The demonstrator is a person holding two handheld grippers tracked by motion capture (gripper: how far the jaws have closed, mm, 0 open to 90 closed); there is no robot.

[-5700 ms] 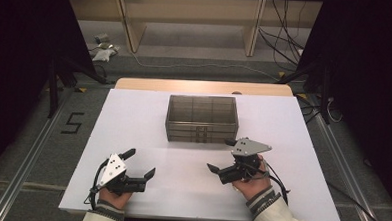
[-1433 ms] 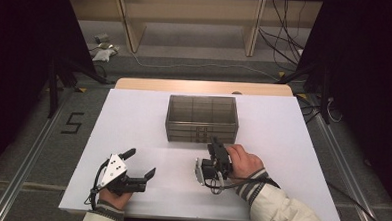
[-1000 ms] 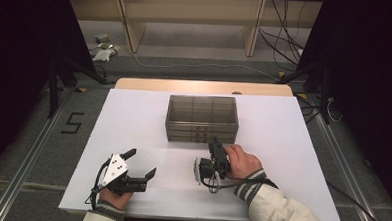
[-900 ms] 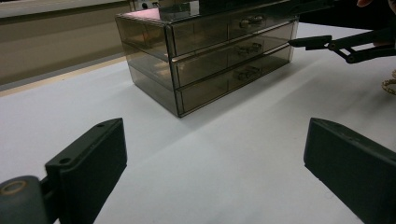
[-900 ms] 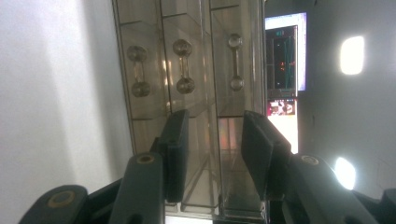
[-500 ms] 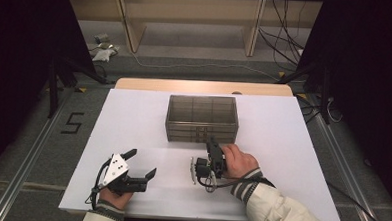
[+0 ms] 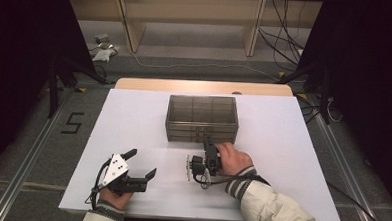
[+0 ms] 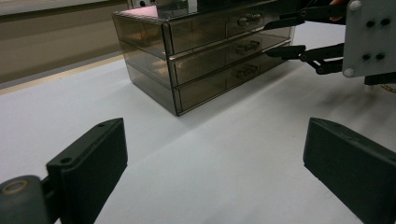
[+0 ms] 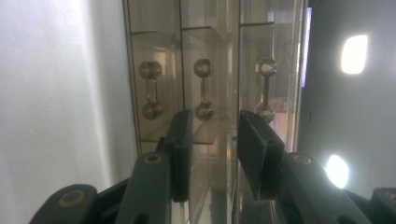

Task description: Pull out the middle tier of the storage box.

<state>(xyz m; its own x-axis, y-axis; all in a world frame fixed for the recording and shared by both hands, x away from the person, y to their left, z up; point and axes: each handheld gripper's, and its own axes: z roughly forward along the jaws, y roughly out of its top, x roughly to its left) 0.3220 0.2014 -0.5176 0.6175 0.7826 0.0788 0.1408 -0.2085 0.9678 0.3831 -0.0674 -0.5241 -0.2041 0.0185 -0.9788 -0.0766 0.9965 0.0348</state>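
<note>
Grippers at drawer unit on white table (image 7: 133, 118)

Left gripper (image 7: 140, 164) released, resting near front edge; right gripper (image 7: 206, 139) turned sideways, jaws parted, empty, just before middle handle (image 9: 203, 88) of smoky drawer unit (image 7: 202, 118) mid-table; path unobstructed.

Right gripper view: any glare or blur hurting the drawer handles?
Right gripper view: bright lamp spots at right, white table washed out at left, handles hazy but readable. Left gripper view: drawer box sharp, near gripper soft. High view: even light, dark surroundings.
</note>
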